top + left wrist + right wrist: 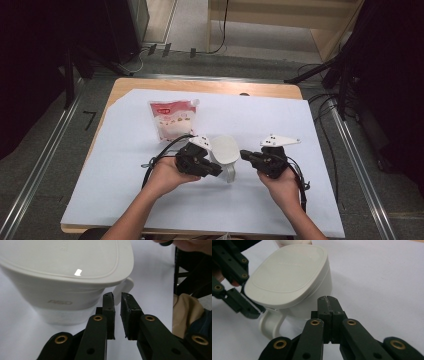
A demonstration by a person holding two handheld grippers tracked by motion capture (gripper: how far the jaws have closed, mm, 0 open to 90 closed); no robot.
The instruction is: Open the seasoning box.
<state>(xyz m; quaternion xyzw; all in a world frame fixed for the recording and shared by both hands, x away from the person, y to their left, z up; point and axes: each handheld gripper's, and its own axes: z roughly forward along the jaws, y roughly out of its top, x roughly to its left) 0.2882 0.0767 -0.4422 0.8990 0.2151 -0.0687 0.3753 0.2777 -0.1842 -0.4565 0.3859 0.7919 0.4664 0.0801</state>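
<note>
A white lidded jug with a loop handle stands mid-table on the white sheet. My left gripper comes at it from the left. In the left gripper view the jaws stand a narrow gap apart with nothing between them, and the handle lies just past their tips below the lid. My right gripper sits to the jug's right, shut and empty. In the right gripper view its pads meet close to the jug's wall, with the handle and the left gripper's fingers at the left.
A pink and white pouch lies behind the jug toward the back left. The white sheet covers most of the wooden table. Cables and dark stands ring the table on the floor.
</note>
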